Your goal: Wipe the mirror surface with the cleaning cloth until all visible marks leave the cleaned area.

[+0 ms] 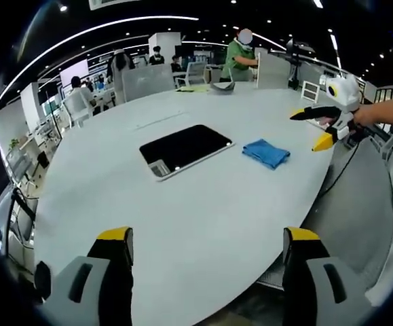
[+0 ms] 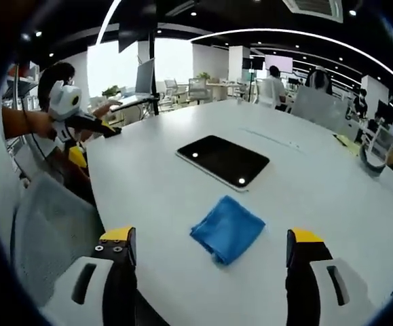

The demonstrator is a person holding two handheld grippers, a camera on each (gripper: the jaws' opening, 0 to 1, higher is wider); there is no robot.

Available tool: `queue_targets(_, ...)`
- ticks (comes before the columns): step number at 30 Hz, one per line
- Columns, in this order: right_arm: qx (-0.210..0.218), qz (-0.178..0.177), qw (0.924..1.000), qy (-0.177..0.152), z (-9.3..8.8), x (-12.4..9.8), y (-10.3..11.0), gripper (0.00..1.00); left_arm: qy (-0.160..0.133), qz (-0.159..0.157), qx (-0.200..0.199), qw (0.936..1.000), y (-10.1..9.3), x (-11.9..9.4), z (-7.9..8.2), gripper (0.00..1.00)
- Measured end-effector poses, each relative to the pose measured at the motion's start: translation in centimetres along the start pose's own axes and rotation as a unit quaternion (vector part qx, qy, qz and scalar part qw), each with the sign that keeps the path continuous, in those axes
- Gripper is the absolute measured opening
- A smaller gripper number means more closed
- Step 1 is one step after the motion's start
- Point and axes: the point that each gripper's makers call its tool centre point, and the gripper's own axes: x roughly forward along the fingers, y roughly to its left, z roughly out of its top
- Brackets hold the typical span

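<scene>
A dark rectangular mirror (image 1: 186, 148) with a white rim lies flat on the white round table (image 1: 182, 217). To its right lies a folded blue cleaning cloth (image 1: 266, 153). My left gripper (image 1: 208, 238) is open at the table's near edge, well short of both. My right gripper (image 1: 309, 129), held in a hand, hovers open off the table's right edge, beside the cloth. In the right gripper view the cloth (image 2: 227, 229) lies just ahead of my open right gripper (image 2: 211, 238), with the mirror (image 2: 223, 159) beyond it. The left gripper (image 2: 94, 142) hangs open at the left, beyond the table's rim.
Grey mesh chairs (image 2: 53, 231) (image 1: 359, 197) stand close against the table's edge. A grey object (image 1: 221, 88) and yellow paper (image 1: 193, 88) lie at the table's far side, where people sit and stand. More desks and chairs fill the room behind.
</scene>
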Motion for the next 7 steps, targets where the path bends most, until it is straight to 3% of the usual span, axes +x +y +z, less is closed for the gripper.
queue_targets(7, -0.005, -0.002, 1.0, -0.003, 0.14, -0.19, 0.1, 0.93, -0.002, 0.003, -0.007, 1.0, -0.19, -0.16, -0.11, 0.96)
